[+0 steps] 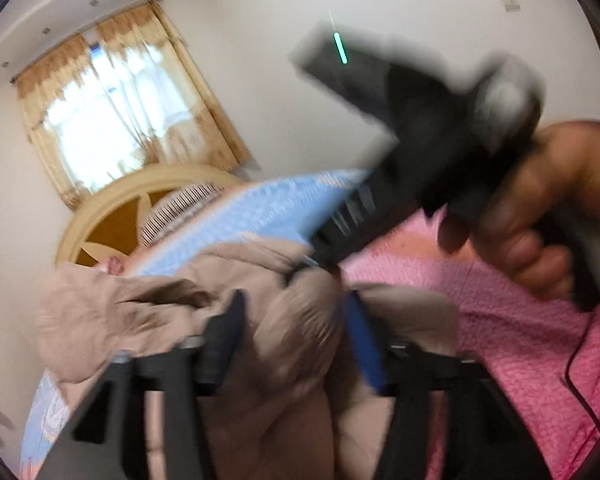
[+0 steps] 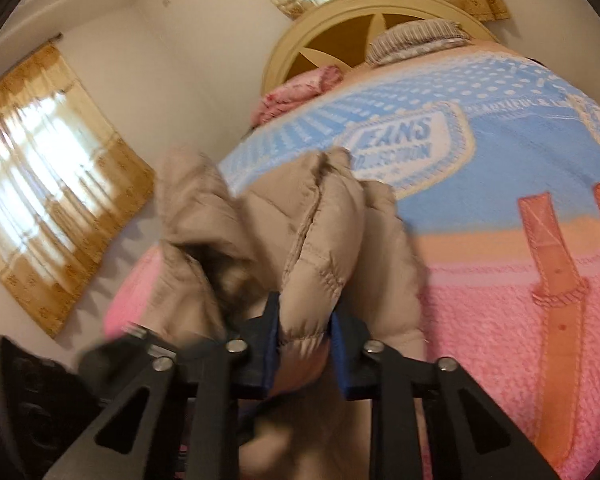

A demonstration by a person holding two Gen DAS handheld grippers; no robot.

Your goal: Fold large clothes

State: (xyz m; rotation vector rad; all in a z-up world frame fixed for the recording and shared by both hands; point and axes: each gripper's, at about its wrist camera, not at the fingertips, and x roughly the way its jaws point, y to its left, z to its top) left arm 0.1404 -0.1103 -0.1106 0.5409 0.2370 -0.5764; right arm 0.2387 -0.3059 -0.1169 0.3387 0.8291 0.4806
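Observation:
A beige quilted puffer jacket (image 2: 316,232) lies bunched on the bed. In the right wrist view my right gripper (image 2: 306,336) is shut on a thick fold of it, the blue pads (image 2: 272,332) pressing from both sides. In the left wrist view my left gripper (image 1: 296,340) stands open, its fingers (image 1: 228,336) wide apart with a bulge of the jacket (image 1: 140,308) between them, not squeezed. The right gripper (image 1: 312,258) comes in from the upper right, held by a person's hand (image 1: 540,208), with its tip on the jacket just beyond my left fingers. This view is blurred.
The bed is covered with a blue, orange and pink blanket (image 2: 500,160) with a printed label. A cream arched headboard (image 2: 340,12) and pillows (image 2: 416,40) are at the far end. Curtained windows (image 2: 48,184) line the white walls. A black cable (image 1: 580,392) trails on the pink part.

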